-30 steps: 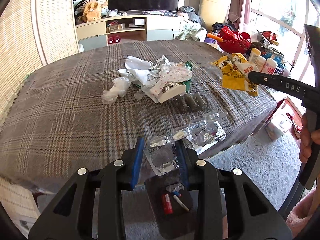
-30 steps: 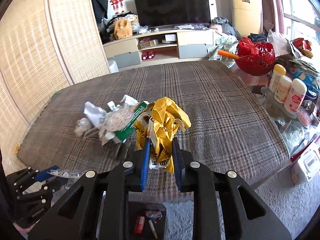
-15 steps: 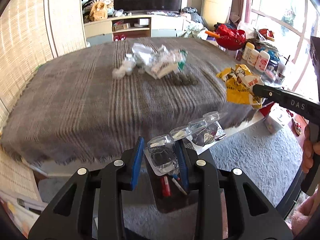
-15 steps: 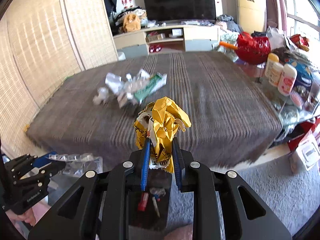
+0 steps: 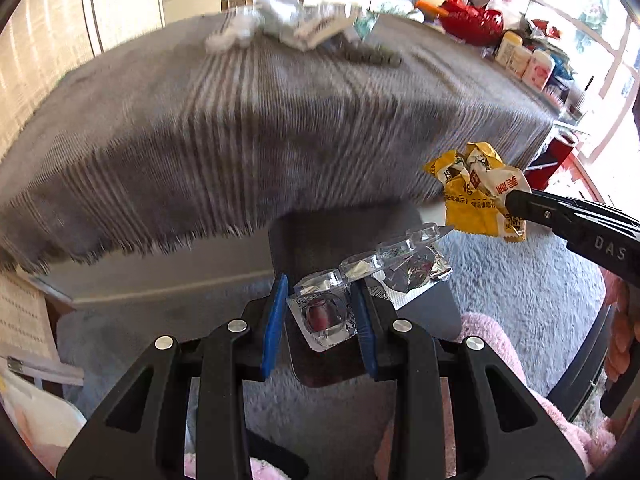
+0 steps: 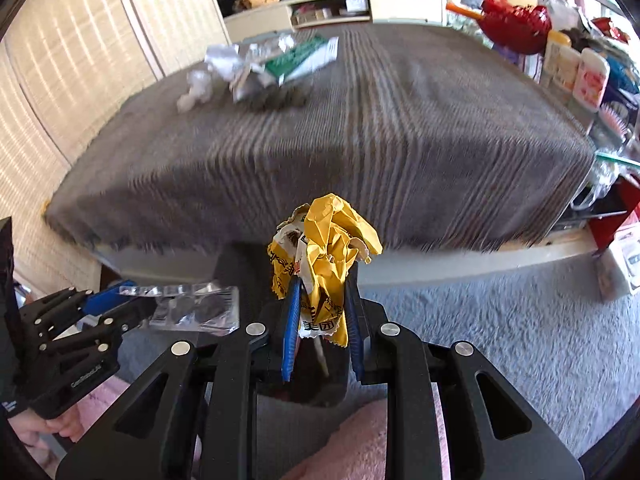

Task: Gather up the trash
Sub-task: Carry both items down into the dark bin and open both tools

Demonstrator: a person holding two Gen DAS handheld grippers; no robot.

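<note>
My left gripper (image 5: 320, 292) is shut on a clear and silver blister pack (image 5: 372, 268), held above a dark trash bin (image 5: 320, 236) on the floor. My right gripper (image 6: 322, 284) is shut on a crumpled yellow wrapper (image 6: 326, 240), also above the bin (image 6: 304, 384). In the left wrist view the yellow wrapper (image 5: 476, 192) hangs to the right of the blister pack. In the right wrist view the blister pack (image 6: 192, 304) sits at the lower left. A pile of trash (image 5: 296, 28) (image 6: 264, 64) lies on the far part of the table.
The table is covered by a grey plaid cloth (image 5: 240, 120) whose fringe hangs over the near edge. A red bowl (image 6: 516, 20) and several bottles (image 6: 576, 72) stand at the right. The floor has a grey carpet (image 6: 500, 340). A pink sleeve (image 5: 500, 340) is below.
Both grippers have pulled back from the table and tilted down toward the floor, each holding its trash. The bin now sits closer under both. The table has moved up in both views.
</note>
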